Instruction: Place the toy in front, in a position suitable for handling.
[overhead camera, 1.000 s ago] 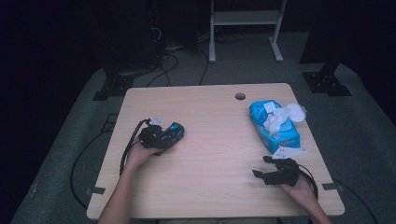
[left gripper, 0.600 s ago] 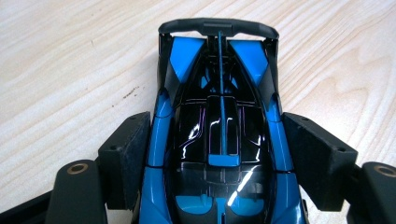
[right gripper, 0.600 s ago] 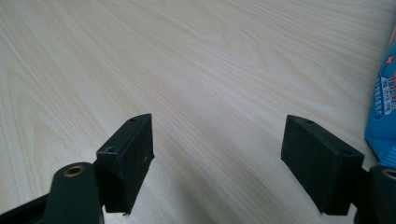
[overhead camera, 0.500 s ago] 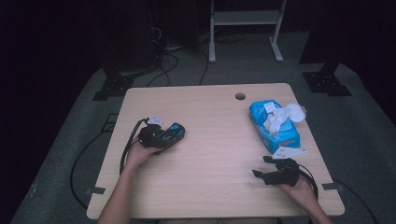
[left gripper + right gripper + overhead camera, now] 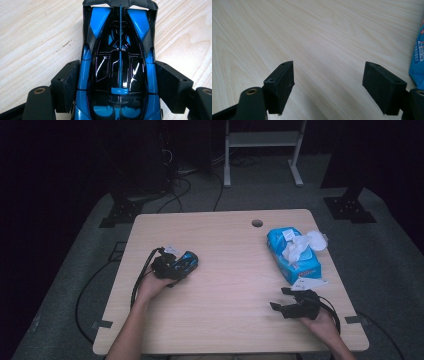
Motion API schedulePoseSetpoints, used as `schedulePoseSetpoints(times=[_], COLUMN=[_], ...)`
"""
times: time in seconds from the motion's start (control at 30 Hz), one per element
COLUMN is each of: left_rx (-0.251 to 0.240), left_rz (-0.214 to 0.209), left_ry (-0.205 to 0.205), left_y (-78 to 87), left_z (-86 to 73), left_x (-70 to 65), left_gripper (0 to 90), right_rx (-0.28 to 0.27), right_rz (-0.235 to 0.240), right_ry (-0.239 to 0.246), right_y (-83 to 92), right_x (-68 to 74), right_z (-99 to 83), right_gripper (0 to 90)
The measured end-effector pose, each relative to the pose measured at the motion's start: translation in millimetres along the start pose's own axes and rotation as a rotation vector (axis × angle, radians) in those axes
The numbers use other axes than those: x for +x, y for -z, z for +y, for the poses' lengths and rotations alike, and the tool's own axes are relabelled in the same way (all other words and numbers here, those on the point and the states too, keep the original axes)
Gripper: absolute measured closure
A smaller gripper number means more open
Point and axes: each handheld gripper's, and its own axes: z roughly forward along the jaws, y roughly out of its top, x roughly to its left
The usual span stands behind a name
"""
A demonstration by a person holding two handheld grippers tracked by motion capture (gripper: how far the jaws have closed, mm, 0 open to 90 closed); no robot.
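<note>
I count one toy car [image 5: 120,67], blue and black, and it sits between the fingers [image 5: 65,85] of my left gripper [image 5: 172,265] on the left half of the tabletop [image 5: 225,250]. In the left gripper view both pads lie right against the car's flanks, so I am pinching it across its middle; those fingers have just eased open a touch, with the car between them. The car rests on the wood, its far end pointing away from my hand.

There are two grippers, one in each hand. My right gripper [image 5: 280,300] lies near the front right corner, its fingers [image 5: 279,87] spread wide with bare wood between them.

One blue pack of wipes [image 5: 292,252] lies near the right edge, a white sheet bunched out of its top, close beyond my right gripper and well apart from the car. A strip of its blue wrapper shows at the right edge of the right gripper view. One round hole [image 5: 257,223] sits near the far edge of the tabletop.

The car's near end is cut off by the bottom of the left gripper view. From above it is small and partly covered by the gripper, so its shape is hard to read there. The floor around is dark, with cables and stand feet barely visible.
</note>
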Motion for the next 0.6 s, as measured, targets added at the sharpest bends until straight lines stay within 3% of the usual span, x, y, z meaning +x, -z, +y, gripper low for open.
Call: schedulePoseSetpoints(times=[0.2,0.37,0.6], left_rx=[0.009,0.012,0.007], left_rz=[-0.008,0.006,-0.004], left_ry=[0.033,0.006,0.008], left_y=[-0.7,-0.4,0.2], left_z=[0.8,1.6,0.8], left_x=[0.9,-1.7,-0.6], left_gripper=[24.6,25.8,26.1], right_rx=[0.002,0.005,0.002], right_rz=[0.000,0.000,-0.001], right_ry=[0.003,0.003,0.002], right_y=[-0.4,-0.9,-0.6], right_x=[0.0,0.9,1.0], right_z=[0.0,0.1,0.2], right_gripper=[24.2,24.3,24.3])
